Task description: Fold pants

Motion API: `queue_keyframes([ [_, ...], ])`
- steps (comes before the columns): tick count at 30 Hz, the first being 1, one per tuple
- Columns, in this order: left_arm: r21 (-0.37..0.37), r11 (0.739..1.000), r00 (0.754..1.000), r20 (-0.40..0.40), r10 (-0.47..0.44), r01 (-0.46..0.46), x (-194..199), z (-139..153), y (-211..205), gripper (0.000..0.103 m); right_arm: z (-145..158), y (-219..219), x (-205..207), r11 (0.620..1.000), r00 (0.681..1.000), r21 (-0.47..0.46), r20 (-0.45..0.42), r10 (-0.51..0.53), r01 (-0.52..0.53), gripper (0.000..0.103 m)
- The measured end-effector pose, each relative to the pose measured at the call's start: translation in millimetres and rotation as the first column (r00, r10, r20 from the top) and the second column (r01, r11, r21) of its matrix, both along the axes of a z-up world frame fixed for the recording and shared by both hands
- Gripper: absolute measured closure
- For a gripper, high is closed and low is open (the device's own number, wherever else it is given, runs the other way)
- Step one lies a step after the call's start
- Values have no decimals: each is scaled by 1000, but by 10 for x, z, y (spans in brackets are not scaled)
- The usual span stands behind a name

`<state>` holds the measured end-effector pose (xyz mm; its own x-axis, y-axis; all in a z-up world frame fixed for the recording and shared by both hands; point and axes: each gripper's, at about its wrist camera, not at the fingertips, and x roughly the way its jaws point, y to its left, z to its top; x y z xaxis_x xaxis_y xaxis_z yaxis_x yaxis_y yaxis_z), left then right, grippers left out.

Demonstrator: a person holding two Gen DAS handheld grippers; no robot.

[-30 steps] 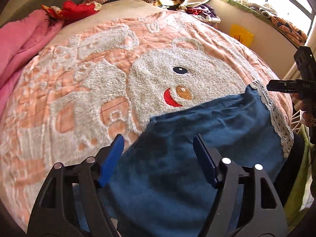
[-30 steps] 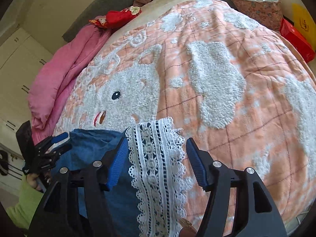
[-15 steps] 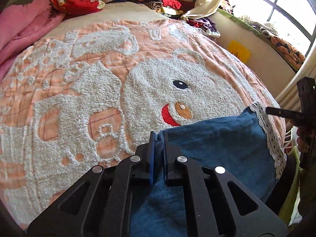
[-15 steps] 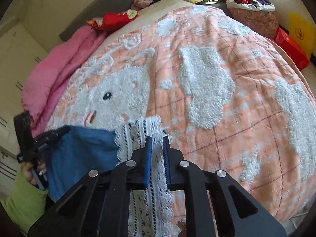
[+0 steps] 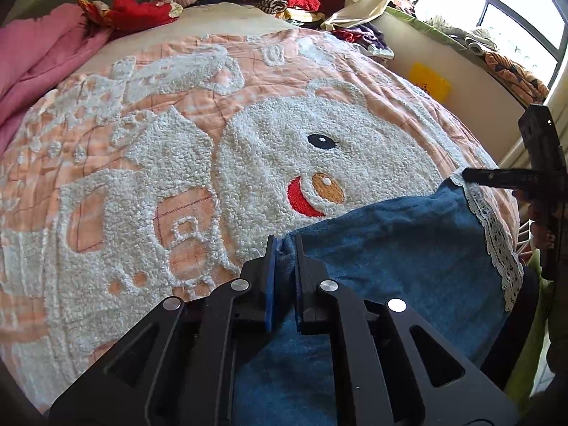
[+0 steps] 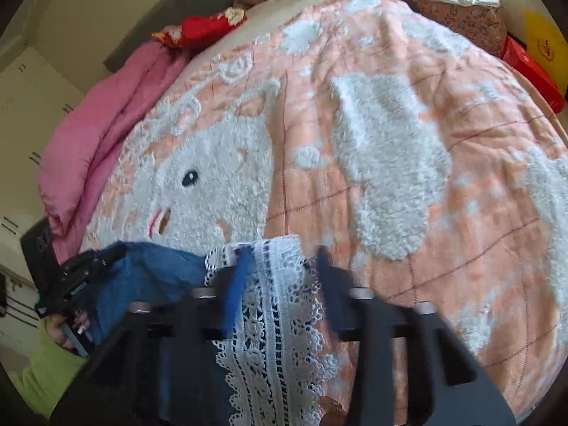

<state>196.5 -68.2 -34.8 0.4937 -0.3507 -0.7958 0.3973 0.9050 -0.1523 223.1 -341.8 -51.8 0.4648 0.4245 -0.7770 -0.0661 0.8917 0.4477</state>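
Blue pants (image 5: pixel 390 248) on near right edge of peach bear blanket (image 5: pixel 159 149), left gripper (image 5: pixel 284 245) clamped on their far left corner, right gripper (image 6: pixel 280 266) blurred, jaws apart astride white lace trim (image 6: pixel 280 326)

No readable text; yellow sign (image 6: pixel 545 41) by wall bears emblem, illegible.

A bed (image 5: pixel 230 17) carries a peach blanket (image 5: pixel 248 71) with a fluffy white bear; on it lie blue pants (image 5: pixel 408 248), lace-trimmed, and a pink quilt (image 5: pixel 32 64) at 1 side.
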Motion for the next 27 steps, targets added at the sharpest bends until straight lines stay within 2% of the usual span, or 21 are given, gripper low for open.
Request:
queue_keyframes([
  [4, 22, 1000, 1000, 17, -7, 7, -32, 29, -4, 100, 162, -96, -240, 1000, 997, 9, 66, -27, 26, 95],
  [5, 24, 1000, 1000, 19, -7, 6, -34, 33, -2, 100, 168, -99, -279, 1000, 997, -6, 70, -30, 31, 98],
  [8, 26, 1000, 1000, 11, 1, -2, -12, 7, 3, 100, 67, -75, -283, 998, 999, -61, 44, -19, 22, 99],
  [11, 23, 1000, 1000, -6, 8, -8, 4, -44, 6, 100, 11, -153, -259, 999, 999, 5, 20, -39, 39, 94],
  [12, 26, 1000, 1000, -6, 6, -6, -4, -48, 5, 99, 25, -179, -271, 999, 998, 29, 30, -47, 46, 90],
  [14, 30, 1000, 1000, -5, 1, -1, -15, -41, 3, 99, 62, -242, -263, 996, 997, 70, 46, -60, 56, 59],
  [15, 32, 999, 1000, -5, -1, 1, -13, -40, 1, 99, 68, -256, -250, 995, 997, 79, 48, -63, 59, 56],
  [19, 27, 1000, 1000, -27, 7, -6, 29, -69, -8, 95, -50, -180, -69, 996, 1000, 82, -2, -24, 24, 55],
  [21, 13, 1000, 998, -58, 10, -9, 49, -118, -2, 82, -170, -125, -2, 996, 999, 89, -47, -2, 6, 55],
  [22, 8, 1000, 998, -67, 14, -13, 52, -142, 3, 80, -200, -91, 8, 996, 999, 86, -52, 8, -4, 54],
  [24, 2, 1000, 997, -76, 16, -15, 54, -163, 5, 80, -196, -38, -11, 997, 999, 70, -47, 24, -20, 54],
  [26, 2, 1000, 997, -77, 16, -15, 45, -158, -3, 83, -179, 9, -34, 997, 998, 63, -44, 41, -38, 73],
  [27, 4, 1000, 997, -77, 13, -12, 35, -146, -18, 97, -165, 25, -47, 998, 998, 55, -39, 46, -43, 77],
])
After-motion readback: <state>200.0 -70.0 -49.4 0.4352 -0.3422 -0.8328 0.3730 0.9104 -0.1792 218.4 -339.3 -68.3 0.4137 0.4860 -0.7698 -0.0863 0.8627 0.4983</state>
